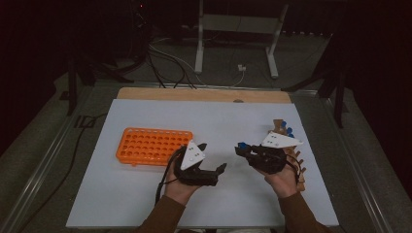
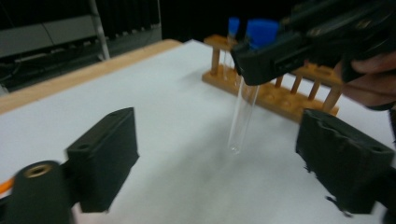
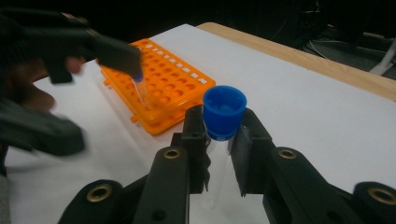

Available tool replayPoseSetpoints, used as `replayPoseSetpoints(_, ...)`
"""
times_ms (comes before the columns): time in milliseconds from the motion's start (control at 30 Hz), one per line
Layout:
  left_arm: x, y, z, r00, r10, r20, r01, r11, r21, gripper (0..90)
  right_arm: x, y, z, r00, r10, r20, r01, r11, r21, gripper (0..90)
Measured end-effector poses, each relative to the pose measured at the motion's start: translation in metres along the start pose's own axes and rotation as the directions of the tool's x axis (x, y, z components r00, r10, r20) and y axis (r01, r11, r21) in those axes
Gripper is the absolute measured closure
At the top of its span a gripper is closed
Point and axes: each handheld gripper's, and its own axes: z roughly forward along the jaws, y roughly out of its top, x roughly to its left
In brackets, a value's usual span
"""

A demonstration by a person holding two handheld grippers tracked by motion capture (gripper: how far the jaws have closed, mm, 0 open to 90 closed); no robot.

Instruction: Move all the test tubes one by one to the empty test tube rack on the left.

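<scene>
Orange tube rack [image 1: 153, 145] sits on the left of the white table [image 1: 145, 204], one tube standing in it per the right gripper view. Left gripper [image 1: 212, 156] just right of the rack, jaws spread wide, nothing between them. Right gripper [image 1: 241, 148] faces it, well apart, jaws clamped on a clear test tube [image 2: 242, 119] just under its blue cap [image 3: 224, 111], tube upright above the table. Wooden rack [image 1: 291, 145] behind it near the right edge, holding blue-capped tubes.
</scene>
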Motion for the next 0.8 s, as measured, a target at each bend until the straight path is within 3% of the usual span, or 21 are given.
replayPoseSetpoints(67,0.000,-0.003,0.010,0.9998,-0.015,0.010,0.014,0.9997,0.017,19.2,0.003,0.000,0.003,1.0000,-0.002,-0.008,0.002,1.000,0.003,76.6)
replayPoseSetpoints(367,-0.007,-0.012,0.030,0.9960,-0.033,0.083,0.032,0.9995,0.006,52.9,0.011,-0.002,0.011,0.9992,-0.017,-0.036,0.017,1.000,0.016,76.5)
replayPoseSetpoints(500,-0.010,-0.013,0.032,0.9961,-0.018,0.087,0.018,0.9998,0.004,63.5,0.013,-0.002,0.013,0.9989,-0.016,-0.045,0.017,1.000,0.019,76.5)
replayPoseSetpoints(800,-0.011,-0.015,0.033,0.9968,-0.007,0.080,0.008,0.9999,-0.011,76.5,0.014,-0.004,0.016,0.9977,-0.008,-0.068,0.010,1.000,0.027,76.5)
